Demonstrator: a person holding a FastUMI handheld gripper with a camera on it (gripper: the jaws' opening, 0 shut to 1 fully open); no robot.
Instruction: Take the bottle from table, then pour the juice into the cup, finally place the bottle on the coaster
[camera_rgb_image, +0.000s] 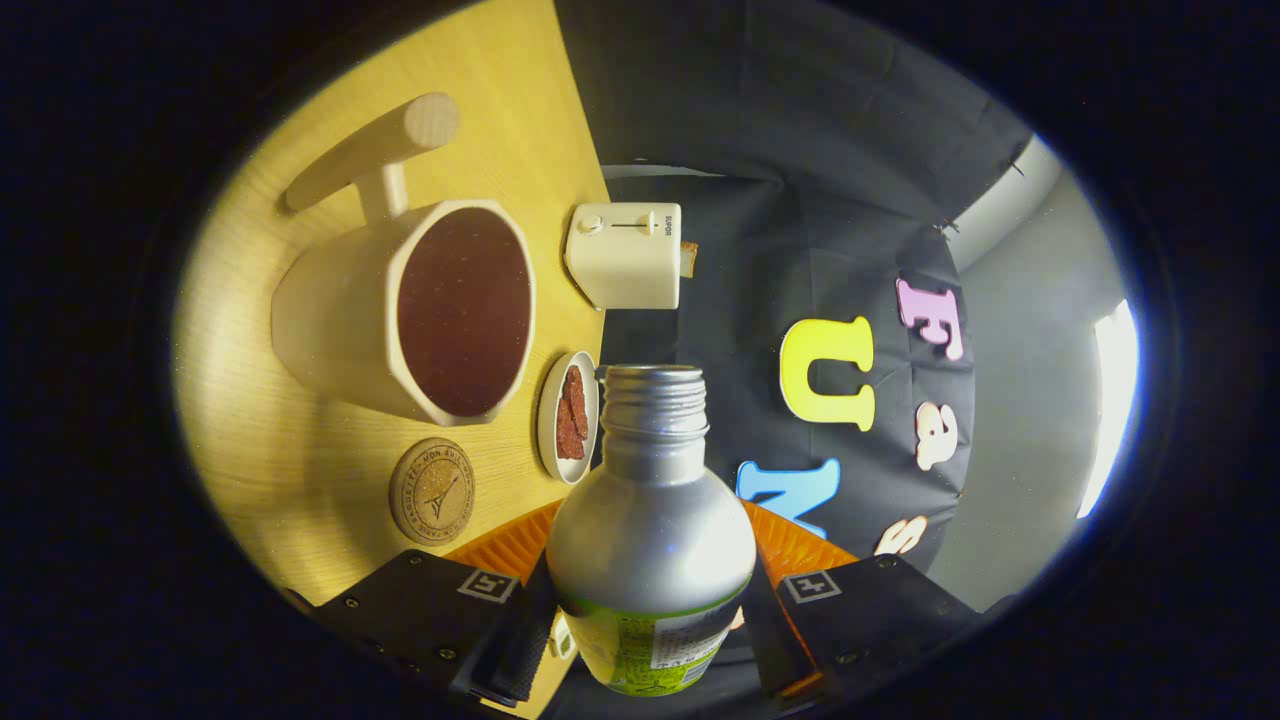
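Observation:
My gripper (648, 620) is shut on a silver metal bottle (650, 530) with a green label; both fingers press its sides. The bottle's cap is off and its threaded neck points ahead. The whole view is rolled sideways, so the wooden table (300, 470) stands like a wall beside the bottle. On the table sits a big cream cup (400, 310) with a wooden handle and a dark inside, its mouth facing the bottle's neck but a little apart from it. A round cork coaster (432, 491) lies near the cup, just ahead of one finger.
A small white dish (570, 416) with reddish-brown pieces sits between the cup and the bottle's neck. A cream toaster (625, 254) with a slice in it stands further along the table, near its far edge. Beyond that edge hangs the black booth wall.

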